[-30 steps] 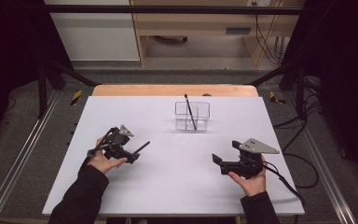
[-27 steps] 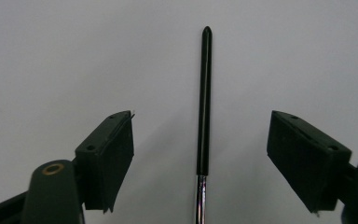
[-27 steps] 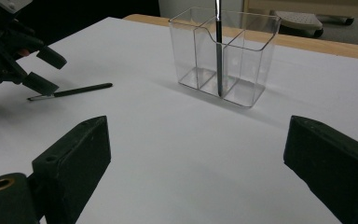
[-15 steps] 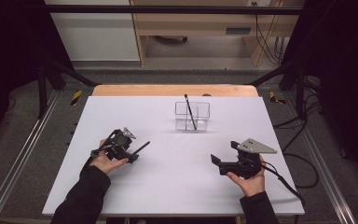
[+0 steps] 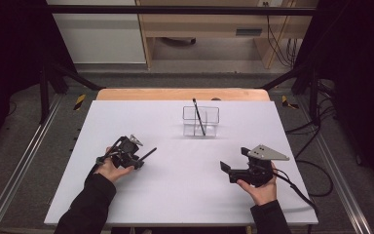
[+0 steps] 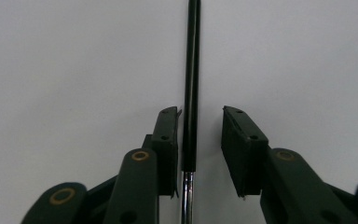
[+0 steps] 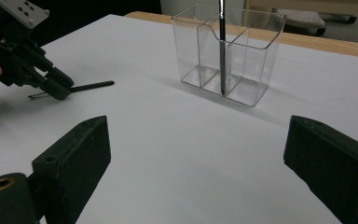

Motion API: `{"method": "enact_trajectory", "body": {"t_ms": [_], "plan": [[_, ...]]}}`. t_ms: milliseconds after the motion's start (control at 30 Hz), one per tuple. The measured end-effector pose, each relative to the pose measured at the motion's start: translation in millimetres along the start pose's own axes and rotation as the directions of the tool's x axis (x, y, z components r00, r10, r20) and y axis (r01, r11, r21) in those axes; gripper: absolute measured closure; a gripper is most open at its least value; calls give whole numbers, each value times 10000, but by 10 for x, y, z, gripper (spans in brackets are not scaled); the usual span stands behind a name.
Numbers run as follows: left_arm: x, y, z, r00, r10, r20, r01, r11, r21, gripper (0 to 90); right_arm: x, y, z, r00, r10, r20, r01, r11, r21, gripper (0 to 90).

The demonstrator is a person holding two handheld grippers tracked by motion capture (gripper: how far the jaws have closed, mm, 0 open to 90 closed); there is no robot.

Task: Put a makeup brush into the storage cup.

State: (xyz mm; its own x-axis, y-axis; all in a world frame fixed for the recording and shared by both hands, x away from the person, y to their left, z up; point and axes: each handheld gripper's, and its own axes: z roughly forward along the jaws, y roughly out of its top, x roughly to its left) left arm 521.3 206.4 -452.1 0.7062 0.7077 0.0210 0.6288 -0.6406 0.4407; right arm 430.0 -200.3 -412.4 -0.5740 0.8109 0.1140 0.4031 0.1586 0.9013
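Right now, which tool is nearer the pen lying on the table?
Left. The left tool has the pen between its closing jaws; the right tool sits well off across the table.

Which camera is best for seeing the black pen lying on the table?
The left gripper view: the pen runs up the middle, close, between the left tongs. The high view shows it small, poking out past those tongs. The right gripper view shows it far off, lying flat.

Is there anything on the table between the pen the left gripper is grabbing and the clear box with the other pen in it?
No. Between the pen at the left gripper and the clear box lies only bare white table; the right gripper sits off to the side.
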Motion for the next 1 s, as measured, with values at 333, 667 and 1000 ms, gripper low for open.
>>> {"method": "enact_trajectory", "body": {"t_ms": [333,667,1000], "plan": [[14,0,-6,9984,-568,-81,569,9984,73,818,1,0,2,10000,5,-3,-5,10000,14,78],[26,9,-13,9978,-658,67,657,9977,158,822,1,-1,4,10000,-1,-16,1,10000,18,78],[3,135,5,9999,-128,80,121,9967,797,701,-5,7,-9,10000,12,-25,-12,10000,-16,78]]}}
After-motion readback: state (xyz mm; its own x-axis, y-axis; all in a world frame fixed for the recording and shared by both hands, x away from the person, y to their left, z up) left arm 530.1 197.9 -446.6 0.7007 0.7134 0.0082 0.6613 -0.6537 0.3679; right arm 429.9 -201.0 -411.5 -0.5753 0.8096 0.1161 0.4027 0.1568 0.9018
